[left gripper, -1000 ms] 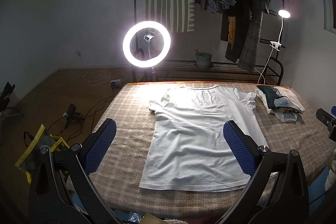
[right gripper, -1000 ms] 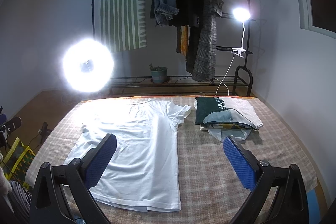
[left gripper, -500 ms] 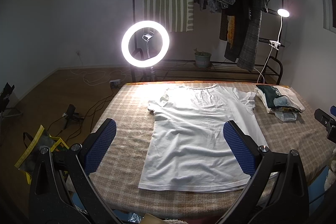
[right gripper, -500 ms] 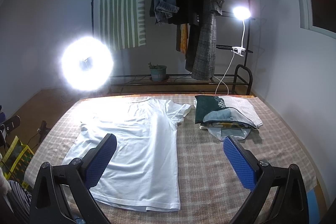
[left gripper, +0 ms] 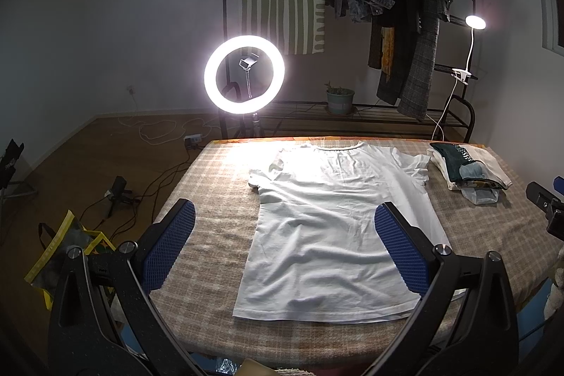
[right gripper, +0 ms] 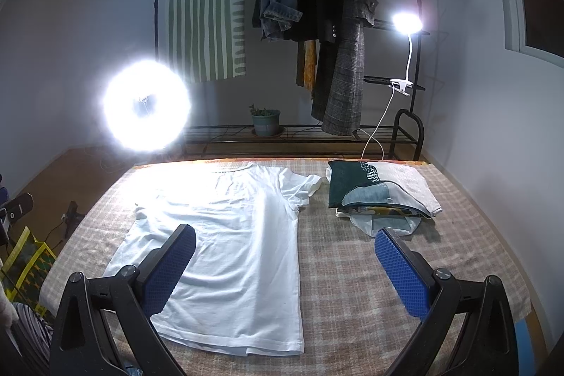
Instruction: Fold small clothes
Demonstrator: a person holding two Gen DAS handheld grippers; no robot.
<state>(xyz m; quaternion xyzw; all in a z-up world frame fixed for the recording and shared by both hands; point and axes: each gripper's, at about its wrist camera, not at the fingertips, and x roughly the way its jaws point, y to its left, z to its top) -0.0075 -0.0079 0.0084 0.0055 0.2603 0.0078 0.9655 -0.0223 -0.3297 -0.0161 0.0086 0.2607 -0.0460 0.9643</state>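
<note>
Almost nothing has moved since a second ago: both views have only drifted a touch, and the white T-shirt lies as it did, spread flat with its collar toward the far edge of the checked surface. The left gripper and right gripper hover above the near edge, fingers spread wide and empty. A stack of folded clothes sits just beside the right sleeve. The shirt looks thin, light and limp, likely to sag and wrinkle, so pinching the hem corners or a sleeve edge seems best.
</note>
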